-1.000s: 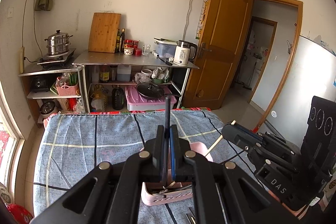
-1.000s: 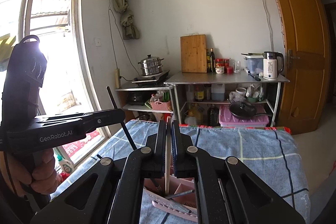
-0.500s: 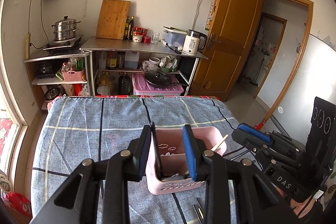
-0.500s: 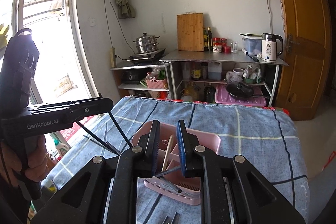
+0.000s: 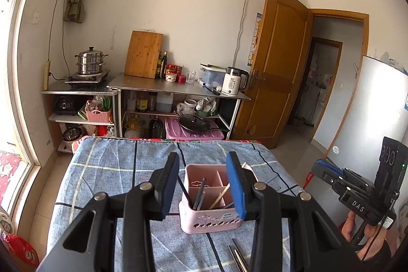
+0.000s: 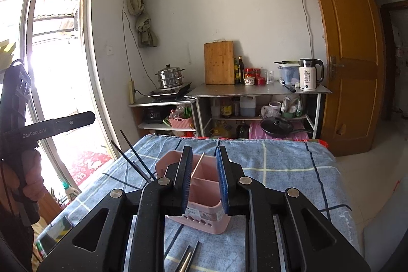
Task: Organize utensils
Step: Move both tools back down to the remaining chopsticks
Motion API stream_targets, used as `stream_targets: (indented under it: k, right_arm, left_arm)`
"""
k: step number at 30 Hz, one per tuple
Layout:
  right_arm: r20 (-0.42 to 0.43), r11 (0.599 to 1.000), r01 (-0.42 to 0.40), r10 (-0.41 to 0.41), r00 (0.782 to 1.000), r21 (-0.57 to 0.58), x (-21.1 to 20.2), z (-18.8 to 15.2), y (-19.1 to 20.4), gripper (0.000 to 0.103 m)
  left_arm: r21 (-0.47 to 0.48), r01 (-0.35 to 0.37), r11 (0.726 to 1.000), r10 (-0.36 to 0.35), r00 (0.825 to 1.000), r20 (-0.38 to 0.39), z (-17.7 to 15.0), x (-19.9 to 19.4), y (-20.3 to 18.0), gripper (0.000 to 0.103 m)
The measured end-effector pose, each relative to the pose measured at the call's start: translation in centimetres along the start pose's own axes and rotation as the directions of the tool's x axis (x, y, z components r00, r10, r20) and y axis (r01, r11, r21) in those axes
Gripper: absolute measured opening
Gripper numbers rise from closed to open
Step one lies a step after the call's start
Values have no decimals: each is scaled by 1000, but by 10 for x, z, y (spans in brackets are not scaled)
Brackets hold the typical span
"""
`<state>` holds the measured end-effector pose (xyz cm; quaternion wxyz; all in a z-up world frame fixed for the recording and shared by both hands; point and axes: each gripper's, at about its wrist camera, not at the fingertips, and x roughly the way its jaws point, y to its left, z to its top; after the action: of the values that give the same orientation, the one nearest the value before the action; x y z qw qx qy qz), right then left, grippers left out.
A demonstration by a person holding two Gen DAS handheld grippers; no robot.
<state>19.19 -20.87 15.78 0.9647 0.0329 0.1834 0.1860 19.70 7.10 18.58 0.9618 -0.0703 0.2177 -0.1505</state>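
Our left tool (image 5: 202, 181) and right tool (image 6: 204, 176) have just opened, empty now, their chopsticks (image 5: 199, 195) standing in the caddy (image 5: 209, 217) ahead; more lie below.

Left wrist view rides behind own fingers, angled slightly down, close over pink utensil caddy (image 5: 209, 218) on blue checked tablecloth (image 5: 107, 170). Right wrist view sits likewise, off to right side. Both face kitchen shelving (image 6: 257, 91), sharing caddy, cloth, wooden door (image 5: 275, 63).
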Motion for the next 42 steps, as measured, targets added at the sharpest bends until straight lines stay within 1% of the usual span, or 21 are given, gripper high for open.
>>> stream_targets:
  k: [3,8,11,14,18,22,26,28,34,41,42]
  right_arm:
    - [-7,1000,7,-6,1000,9,-14,-15,-4,25]
    - [-62,999,10,-7,998,45,-28,-46,-12,25]
    - [-99,998,11,-5,995,65,-32,-67,-15,25]
    - [-151,997,10,2,989,80,-30,-90,-17,25]
    - [-220,995,8,13,975,96,-21,-118,-17,25]
    - [-274,995,-1,28,961,97,-11,-138,-14,25]
    - [-335,995,-4,36,941,96,6,-153,-8,25]
    - [-372,996,-10,44,927,94,16,-162,-4,25]
    - [-462,997,-21,53,885,72,42,-184,11,25]
    - [-516,999,-17,34,856,38,61,-195,20,25]
    - [-517,999,-13,27,855,31,63,-196,22,25]
  left_arm:
    - [13,14,1000,-14,1000,3,-17,-12,-7,40]
    - [8,34,999,-34,999,-25,-54,-17,-14,40]
    - [9,40,999,-40,997,-66,-78,-10,-20,40]
    - [11,54,998,-53,991,-121,-106,-2,-28,40]
    - [-2,75,997,-74,978,-195,-138,12,-35,40]
    - [-25,62,998,-67,964,-259,-163,25,-35,40]
    - [-47,46,998,-58,953,-297,-177,32,-32,40]
    - [-49,39,998,-52,950,-309,-180,35,-30,40]
    - [-64,29,998,-48,945,-323,-184,39,-21,40]
    - [-75,28,997,-52,938,-342,-185,46,-17,40]
    - [-76,29,997,-54,937,-346,-185,48,-17,40]
